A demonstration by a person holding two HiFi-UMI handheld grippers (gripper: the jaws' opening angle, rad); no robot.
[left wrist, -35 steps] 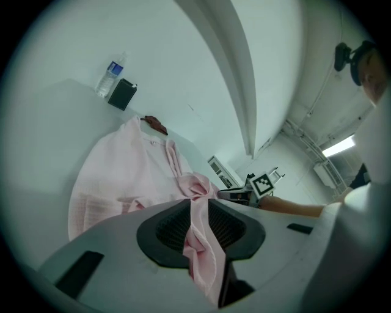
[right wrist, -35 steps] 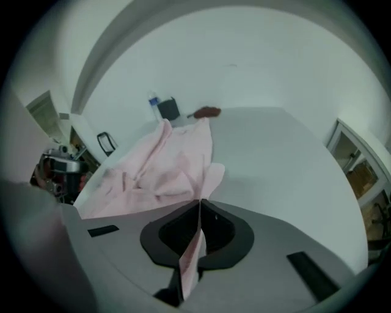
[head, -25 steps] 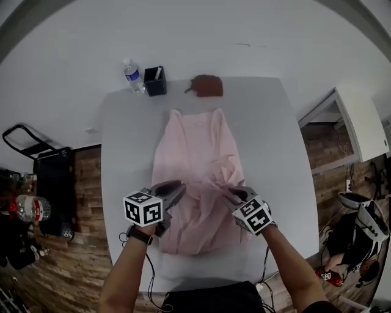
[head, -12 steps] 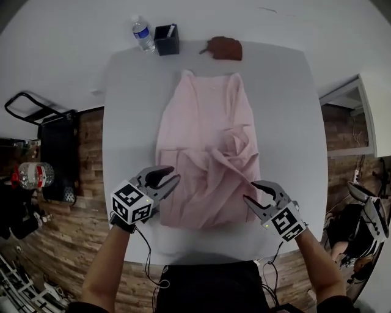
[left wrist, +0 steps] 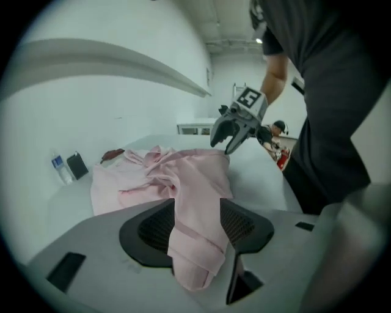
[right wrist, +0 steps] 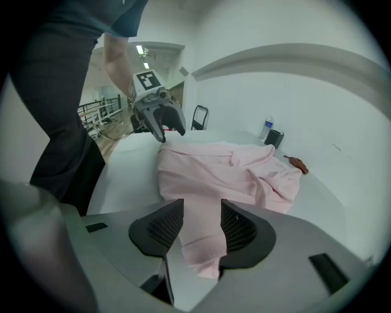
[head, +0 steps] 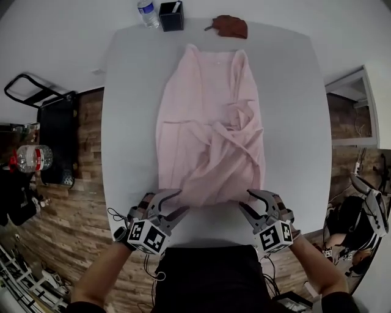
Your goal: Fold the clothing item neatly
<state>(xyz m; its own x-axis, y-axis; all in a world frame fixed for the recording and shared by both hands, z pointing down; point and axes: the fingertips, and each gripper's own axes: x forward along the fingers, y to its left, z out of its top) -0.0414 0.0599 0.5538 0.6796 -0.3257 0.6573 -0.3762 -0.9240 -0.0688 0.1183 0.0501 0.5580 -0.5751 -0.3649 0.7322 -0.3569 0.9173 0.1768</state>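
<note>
A pink garment lies lengthwise on the white table, with rumpled folds right of its middle. My left gripper sits at the near left corner of the hem. My right gripper sits at the near right corner. Both sets of jaws have just been opening and now stand apart. In the left gripper view a strip of the pink hem runs loosely between the jaws. In the right gripper view the pink fabric likewise lies in the gap. Neither grips it.
A water bottle, a black holder and a brown object stand along the table's far edge. A black cart is on the wood floor at the left. The person's dark-clad body is close to the near edge.
Both grippers have drawn back from the garment's middle to its near hem, and their jaws stand wider apart. The left gripper has rolled.
</note>
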